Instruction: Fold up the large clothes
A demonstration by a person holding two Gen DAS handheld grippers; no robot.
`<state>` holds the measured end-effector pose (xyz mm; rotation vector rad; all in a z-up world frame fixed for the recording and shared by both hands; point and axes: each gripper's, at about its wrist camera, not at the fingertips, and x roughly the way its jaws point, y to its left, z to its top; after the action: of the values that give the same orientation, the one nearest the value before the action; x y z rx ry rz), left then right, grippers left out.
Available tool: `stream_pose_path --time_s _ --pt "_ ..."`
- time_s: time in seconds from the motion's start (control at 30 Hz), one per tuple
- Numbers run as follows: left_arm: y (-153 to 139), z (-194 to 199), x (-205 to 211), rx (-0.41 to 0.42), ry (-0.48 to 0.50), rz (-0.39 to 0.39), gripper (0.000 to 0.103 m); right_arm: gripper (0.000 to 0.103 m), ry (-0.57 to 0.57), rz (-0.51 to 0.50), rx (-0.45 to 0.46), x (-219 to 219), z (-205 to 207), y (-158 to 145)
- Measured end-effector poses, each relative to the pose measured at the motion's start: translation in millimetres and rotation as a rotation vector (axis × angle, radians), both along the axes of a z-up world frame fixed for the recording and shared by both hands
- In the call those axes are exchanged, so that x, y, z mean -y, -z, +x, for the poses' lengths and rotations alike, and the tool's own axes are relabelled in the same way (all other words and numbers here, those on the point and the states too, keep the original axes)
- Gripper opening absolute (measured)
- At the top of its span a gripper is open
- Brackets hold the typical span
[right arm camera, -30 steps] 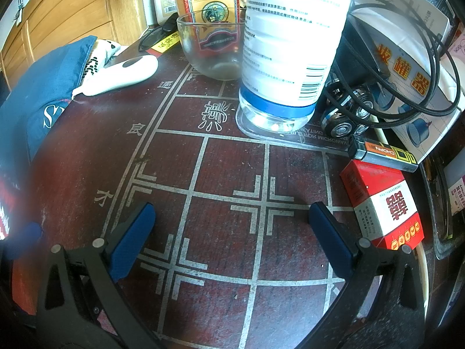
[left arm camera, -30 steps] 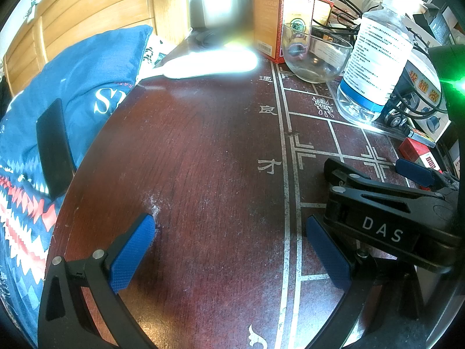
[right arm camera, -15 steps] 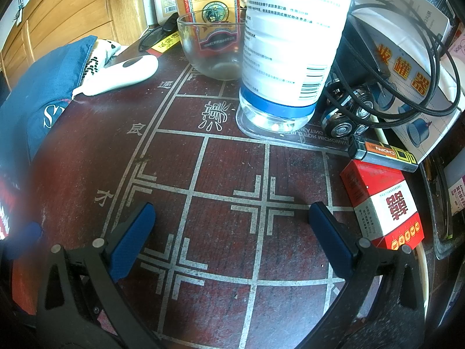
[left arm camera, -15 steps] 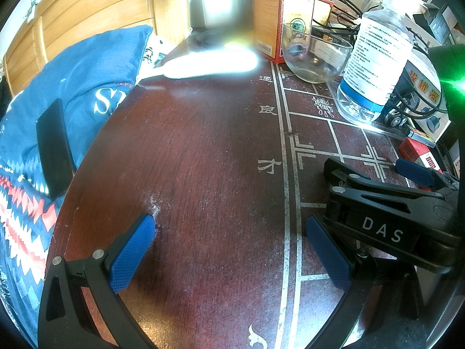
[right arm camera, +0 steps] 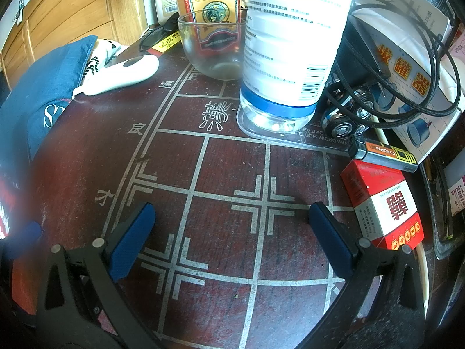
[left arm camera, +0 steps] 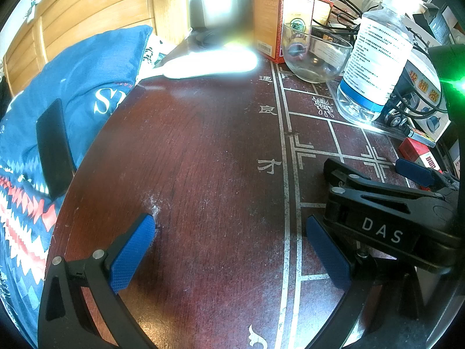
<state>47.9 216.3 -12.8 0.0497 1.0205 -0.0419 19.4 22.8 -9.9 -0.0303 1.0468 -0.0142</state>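
Note:
A blue garment with white lettering and a red and white zigzag band lies bunched off the left edge of the dark red table; in the right wrist view the garment shows at the far left. My left gripper rests open on the table top with nothing between its blue pads. My right gripper also stands open and empty over the board lines painted on the table. In the left wrist view the right gripper's black body, marked DAS, lies just right of the left one.
A black phone lies on the garment. A big clear bottle, a glass bowl, a white handheld device, red boxes, a lighter, cables and cartons crowd the table's back and right. Wooden panels stand behind.

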Motion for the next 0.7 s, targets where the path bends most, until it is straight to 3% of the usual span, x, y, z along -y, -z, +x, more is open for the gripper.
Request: stream_pose_path --time_s 0.7 --pt "0.0 0.7 0.0 0.0 0.001 -0.002 0.103 0.103 -0.002 -0.048 -0.006 -9.9 -6.4 -3.0"
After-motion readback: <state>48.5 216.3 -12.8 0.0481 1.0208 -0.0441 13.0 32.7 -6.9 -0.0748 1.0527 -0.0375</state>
